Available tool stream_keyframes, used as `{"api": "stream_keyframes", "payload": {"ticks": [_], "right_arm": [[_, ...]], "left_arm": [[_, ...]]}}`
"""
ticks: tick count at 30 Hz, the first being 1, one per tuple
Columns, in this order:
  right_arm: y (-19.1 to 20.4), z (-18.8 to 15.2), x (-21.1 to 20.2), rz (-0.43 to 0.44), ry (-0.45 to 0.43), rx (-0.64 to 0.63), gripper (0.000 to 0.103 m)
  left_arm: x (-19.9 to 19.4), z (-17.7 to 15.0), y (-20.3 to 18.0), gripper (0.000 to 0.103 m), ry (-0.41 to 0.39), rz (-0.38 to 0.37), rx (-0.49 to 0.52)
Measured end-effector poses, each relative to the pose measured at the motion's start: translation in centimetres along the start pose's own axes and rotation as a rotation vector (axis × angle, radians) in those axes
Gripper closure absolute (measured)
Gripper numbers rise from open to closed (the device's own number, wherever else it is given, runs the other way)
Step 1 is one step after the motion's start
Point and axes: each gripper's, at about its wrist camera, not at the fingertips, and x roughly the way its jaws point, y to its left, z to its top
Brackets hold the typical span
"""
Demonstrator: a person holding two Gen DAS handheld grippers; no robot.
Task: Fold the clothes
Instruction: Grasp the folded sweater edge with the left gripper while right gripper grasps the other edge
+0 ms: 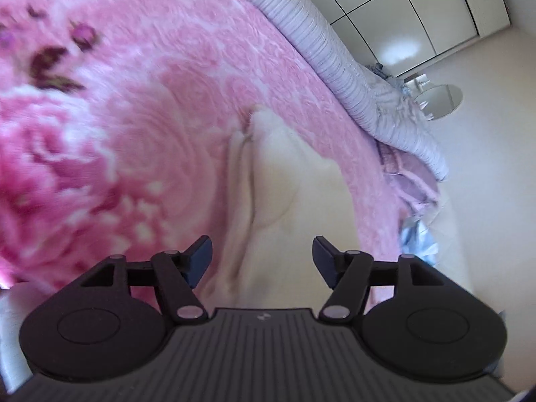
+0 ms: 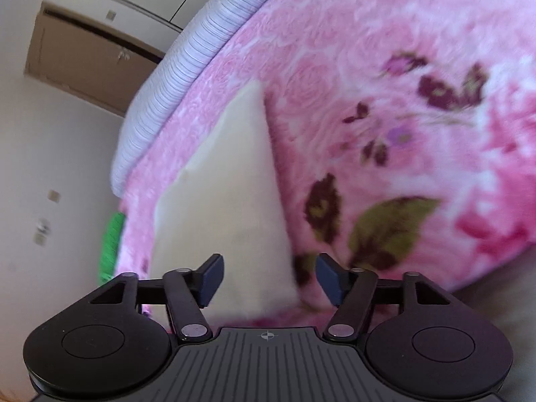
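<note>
A cream garment [image 1: 278,184] lies rumpled on a pink floral blanket [image 1: 134,100]. In the left wrist view it runs from mid-frame down to my left gripper [image 1: 262,261], which hovers just over its near end, open and empty. The right wrist view shows the same cream garment [image 2: 234,194] as a flat, smooth panel with a straight right edge on the blanket [image 2: 385,83]. My right gripper [image 2: 269,279] is open over the garment's near right corner, holding nothing. Both views are motion-blurred.
A striped lilac duvet [image 1: 335,50] is rolled along the blanket's far edge. White wardrobe doors [image 1: 418,10] and a round table [image 1: 439,100] stand beyond. Crumpled pink and blue cloth [image 1: 415,201] hangs at the bed's edge. Something green [image 2: 110,244] and a brown door [image 2: 83,63] sit left.
</note>
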Motion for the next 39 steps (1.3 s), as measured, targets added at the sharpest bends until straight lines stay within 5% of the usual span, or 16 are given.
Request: {"api": "stream_keyframes", "payload": {"ticks": [8,13,19,25,31,39], "right_arm": [[-0.5,2.8,4.8,0.004,0.012,0.041,0.030],[-1.2,3.8,6.6,0.054,0.039,0.053,0.028],[-1.9,5.0,8.6,0.131,0.074,0.066,0.029],[-1.5,5.8,11.6,0.165,0.124,0.041,0.050],[-0.6,6.9,11.9,0.125,0.179,0.040,0.060],[7.9,8.3,10.9,0.053,0.238,0.067,0.062]], "left_arm": [[5.5,2.5,1.7,0.038,0.070,-0.018,-0.066],[7.7,3.1,2.8,0.039,0.119,-0.093,-0.123],[10.9,3.7,1.7,0.043,0.200,-0.124,-0.060],[12.6,5.3,2.7,0.059,0.267,-0.192,-0.076],[12.7,6.8,2.0,0.064,0.337,-0.198,-0.095],[6.7,11.2,-0.7,0.065,0.338,-0.174,-0.171]]}}
